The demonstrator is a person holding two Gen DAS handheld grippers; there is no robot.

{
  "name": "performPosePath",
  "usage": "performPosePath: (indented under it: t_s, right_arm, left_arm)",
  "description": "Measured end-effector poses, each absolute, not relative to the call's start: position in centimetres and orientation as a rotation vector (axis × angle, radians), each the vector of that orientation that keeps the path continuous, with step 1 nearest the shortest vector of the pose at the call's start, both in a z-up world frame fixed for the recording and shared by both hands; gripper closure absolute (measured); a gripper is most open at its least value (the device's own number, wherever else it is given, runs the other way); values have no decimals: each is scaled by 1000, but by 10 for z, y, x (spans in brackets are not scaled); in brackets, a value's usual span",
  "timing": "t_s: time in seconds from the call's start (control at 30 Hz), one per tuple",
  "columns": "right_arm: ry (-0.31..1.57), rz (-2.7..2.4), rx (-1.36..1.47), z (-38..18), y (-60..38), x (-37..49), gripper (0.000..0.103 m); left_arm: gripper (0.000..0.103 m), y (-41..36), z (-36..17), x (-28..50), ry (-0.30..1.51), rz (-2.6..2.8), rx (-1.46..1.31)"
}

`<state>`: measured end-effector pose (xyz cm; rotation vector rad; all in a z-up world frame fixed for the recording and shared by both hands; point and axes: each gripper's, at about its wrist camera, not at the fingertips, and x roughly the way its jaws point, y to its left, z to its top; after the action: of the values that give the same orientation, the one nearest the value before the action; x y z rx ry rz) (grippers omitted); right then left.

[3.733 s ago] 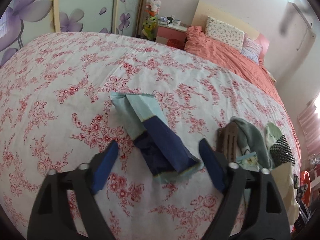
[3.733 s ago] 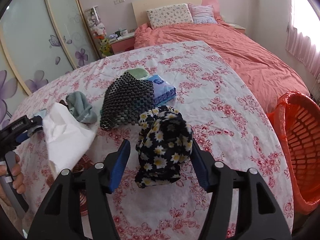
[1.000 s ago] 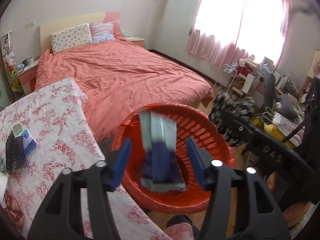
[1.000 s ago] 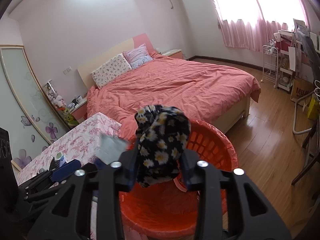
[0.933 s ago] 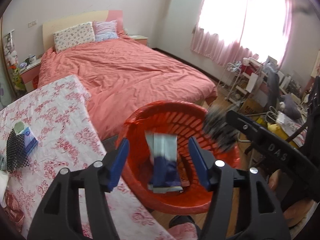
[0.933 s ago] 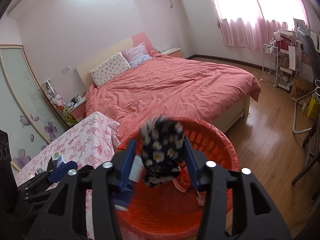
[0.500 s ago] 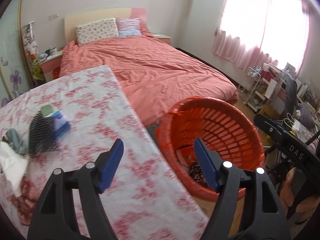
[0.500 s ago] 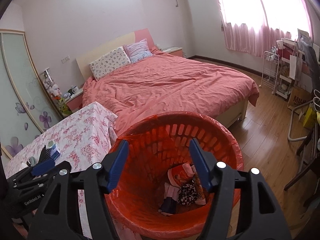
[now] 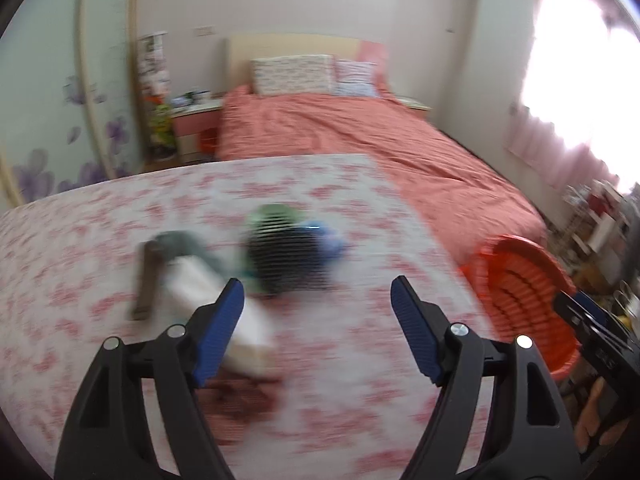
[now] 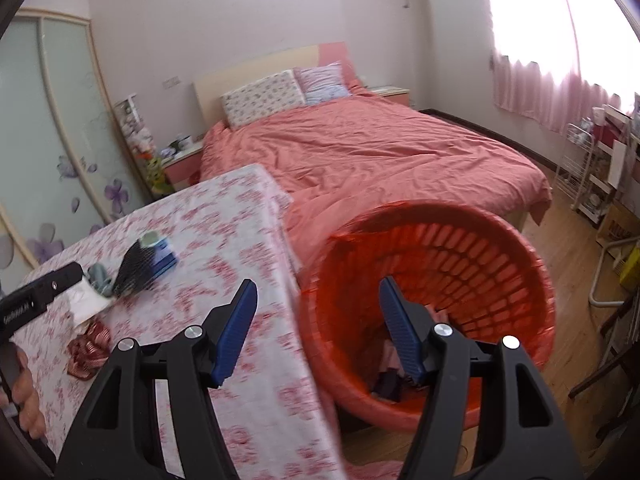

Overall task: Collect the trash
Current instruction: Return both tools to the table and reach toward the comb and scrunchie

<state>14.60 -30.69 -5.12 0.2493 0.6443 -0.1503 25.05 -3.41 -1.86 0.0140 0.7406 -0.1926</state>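
Note:
My left gripper [image 9: 316, 284] hovers over the floral-cloth table [image 9: 100, 208], its jaws opening with nothing between them. Just beyond its fingertips, in a blurred view, lie a black mesh piece [image 9: 288, 256], a blue packet [image 9: 330, 240], a grey sock [image 9: 184, 244], white paper [image 9: 216, 312] and a brown strip [image 9: 146, 280]. My right gripper [image 10: 318, 284] is open and empty, straddling the table's edge and the orange basket [image 10: 420, 210]. Dropped items [image 10: 388, 384] lie at the basket's bottom.
A red crumpled wrapper [image 10: 88, 348] lies near the table's front left. A hand [image 10: 24, 392] grips the left tool. Behind the table stands a bed with a salmon cover [image 10: 380, 152]. A white rack [image 10: 588, 168] and wooden floor are at the right.
Both grippers released their items into the basket and opened. The left one swung from the basket back over the table. The right one shifted left toward the table edge.

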Motion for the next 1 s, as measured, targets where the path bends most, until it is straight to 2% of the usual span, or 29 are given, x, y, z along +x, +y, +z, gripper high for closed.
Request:
performPosePath:
  t_s: [0.33,0.77,0.87,0.9,0.93,1.0]
  right_arm:
    - [713,-22,185,-63,-234,162,40]
    - [795,237,75,-80,-109,195,40]
    - [846,257,82,-90,-97,209,55]
    - [868,268,84,-94,-93,214,63]
    - [878,273,79,-97,-92,214,78]
    - [880,275,64,-100,-91,214,91]
  left_arm:
    - [28,97,-53,267,821,82,-60]
    - [28,143,-74,279,845,159,-81]
    - [28,143,-76,281,846,150,-78]
    - [28,143,-77,282,847,145,-79]
    - [28,142,-78,285,847,136,-83]
    - [28,138,-81,290,855,124,-88]
